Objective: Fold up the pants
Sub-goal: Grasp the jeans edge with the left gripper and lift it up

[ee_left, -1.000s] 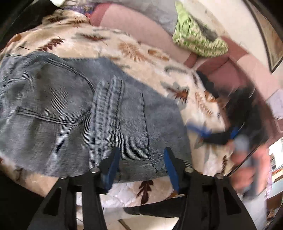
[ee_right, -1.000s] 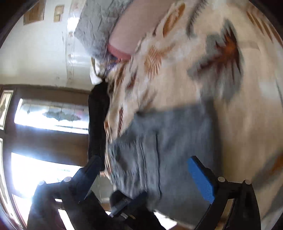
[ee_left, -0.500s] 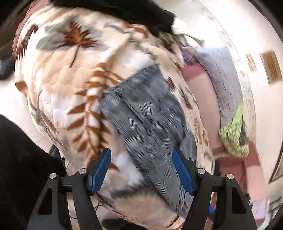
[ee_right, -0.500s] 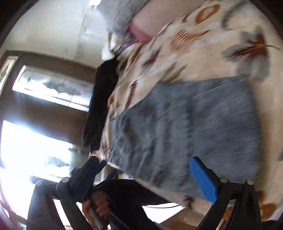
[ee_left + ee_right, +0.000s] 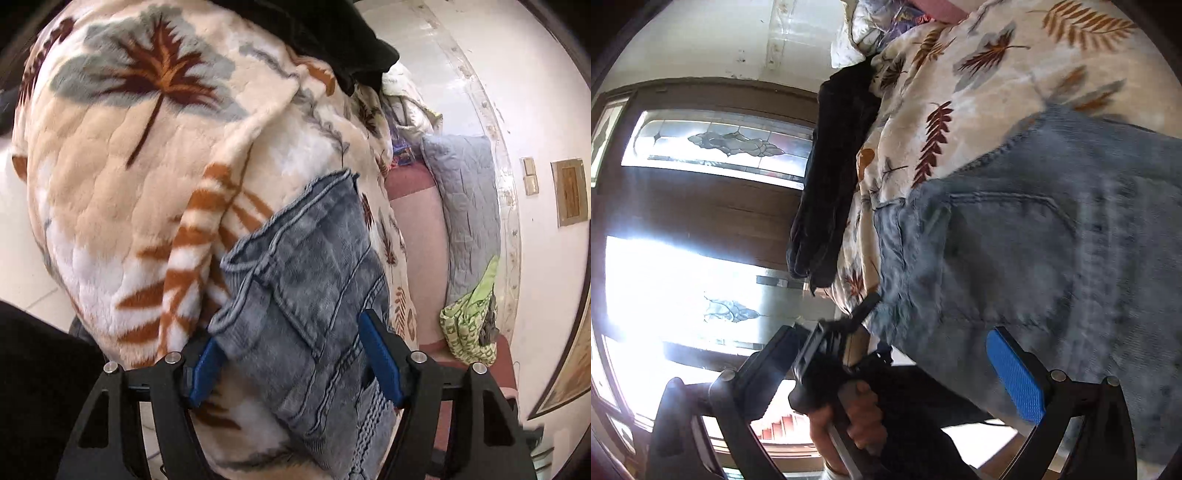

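Note:
Folded blue-grey denim pants (image 5: 306,295) lie on a leaf-patterned blanket (image 5: 129,177). In the left wrist view my left gripper (image 5: 291,363) is open, its blue pads on either side of the waistband corner of the pants. In the right wrist view the pants (image 5: 1052,258) fill the right side, back pocket up. My right gripper (image 5: 905,373) is open, its right pad (image 5: 1015,376) over the denim near the edge. The left gripper (image 5: 842,339), held in a hand, shows at the pants' waistband corner there.
A black garment (image 5: 325,33) lies at the blanket's far end; it also shows in the right wrist view (image 5: 831,177). A pink sofa back (image 5: 417,229) carries a grey quilt (image 5: 469,206) and a green cloth (image 5: 472,325). A bright stained-glass window (image 5: 701,258) is behind.
My left gripper swung round from the pants' folded side to the waistband corner and moved close to it. My right gripper drew nearer the pants, and the view steadied.

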Demonstrator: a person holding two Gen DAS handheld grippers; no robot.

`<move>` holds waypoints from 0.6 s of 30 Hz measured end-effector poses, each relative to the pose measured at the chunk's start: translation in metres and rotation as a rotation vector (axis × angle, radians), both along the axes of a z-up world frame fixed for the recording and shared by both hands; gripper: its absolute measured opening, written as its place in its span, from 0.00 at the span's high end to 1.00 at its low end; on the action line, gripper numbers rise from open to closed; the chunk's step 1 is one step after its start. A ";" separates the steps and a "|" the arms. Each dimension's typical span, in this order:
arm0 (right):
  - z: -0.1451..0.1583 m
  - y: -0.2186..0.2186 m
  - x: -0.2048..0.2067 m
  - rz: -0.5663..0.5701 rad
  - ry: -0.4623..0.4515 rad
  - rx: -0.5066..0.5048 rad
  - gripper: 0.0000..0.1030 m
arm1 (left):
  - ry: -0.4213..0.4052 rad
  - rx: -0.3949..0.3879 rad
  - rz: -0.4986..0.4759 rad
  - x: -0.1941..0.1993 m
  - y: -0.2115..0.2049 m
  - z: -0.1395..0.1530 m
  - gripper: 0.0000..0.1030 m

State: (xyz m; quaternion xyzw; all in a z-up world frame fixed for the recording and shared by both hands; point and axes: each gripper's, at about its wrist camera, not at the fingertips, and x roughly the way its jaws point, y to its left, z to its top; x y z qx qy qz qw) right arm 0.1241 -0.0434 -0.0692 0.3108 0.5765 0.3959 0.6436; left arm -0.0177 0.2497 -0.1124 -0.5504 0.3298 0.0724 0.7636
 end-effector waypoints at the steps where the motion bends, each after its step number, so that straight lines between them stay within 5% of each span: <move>1: -0.010 0.006 0.007 -0.003 0.021 -0.022 0.00 | -0.001 0.029 -0.004 0.003 0.001 0.003 0.49; 2: -0.027 0.014 0.016 -0.009 0.057 -0.099 0.00 | 0.025 0.069 -0.021 0.009 0.000 0.005 0.74; 3: -0.052 0.020 0.023 -0.011 0.122 -0.191 0.01 | 0.044 0.091 -0.028 0.008 0.001 0.005 0.84; 6: -0.039 0.022 0.022 -0.027 0.123 -0.165 0.00 | 0.065 0.134 -0.038 0.013 0.000 0.007 0.86; 9: -0.013 0.021 0.023 -0.044 0.031 -0.160 0.00 | 0.065 0.175 -0.042 0.013 -0.004 0.010 0.87; 13: -0.061 0.029 0.040 -0.033 0.100 -0.238 0.00 | 0.075 0.252 -0.052 0.019 -0.013 0.020 0.88; 18: -0.018 0.029 0.029 -0.025 0.031 -0.193 0.00 | 0.063 0.336 -0.065 0.023 -0.022 0.037 0.89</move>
